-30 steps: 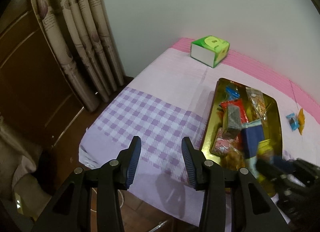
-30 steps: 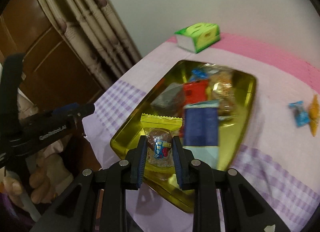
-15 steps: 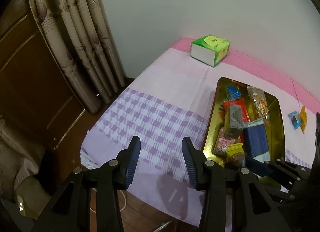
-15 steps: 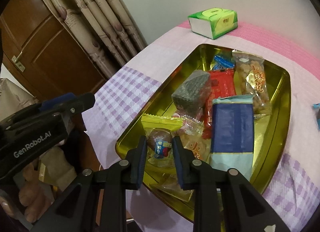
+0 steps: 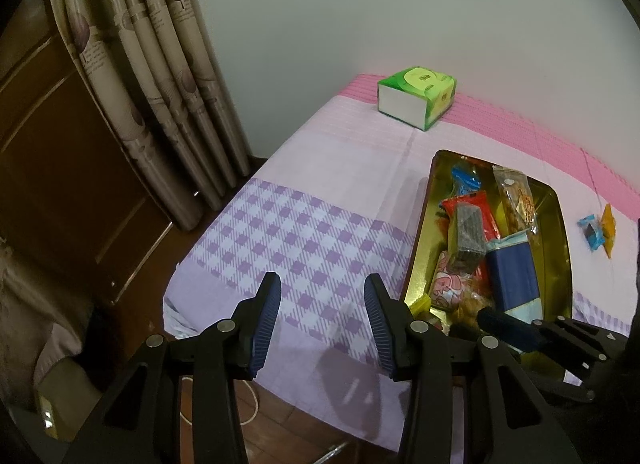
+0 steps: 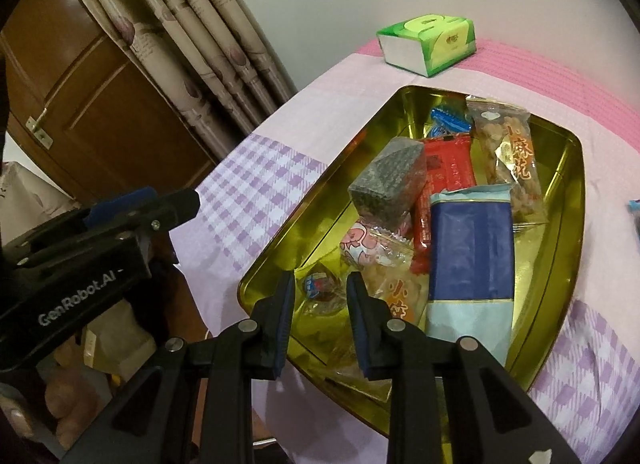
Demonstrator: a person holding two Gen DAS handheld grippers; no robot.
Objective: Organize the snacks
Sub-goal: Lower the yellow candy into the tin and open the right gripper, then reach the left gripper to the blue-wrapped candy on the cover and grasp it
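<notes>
Glossy gold metal tray (image 6: 576, 184); crinkly plastic snack wrappers (image 6: 470, 248); matt woven tablecloth (image 5: 320, 240); wood door (image 6: 100, 104).

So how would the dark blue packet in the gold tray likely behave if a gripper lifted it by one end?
The dark blue packet looks flat and fairly stiff, so it would probably sag little. Its wrapper looks smooth, so it might slip. It rests partly on other snacks in the gold tray, so lifting could shift them.

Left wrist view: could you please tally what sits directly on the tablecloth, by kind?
Gold tray: 1
Green tissue box: 1
Loose wrapped sweets: 2, a blue sweet and an orange sweet
Total: 4
</notes>
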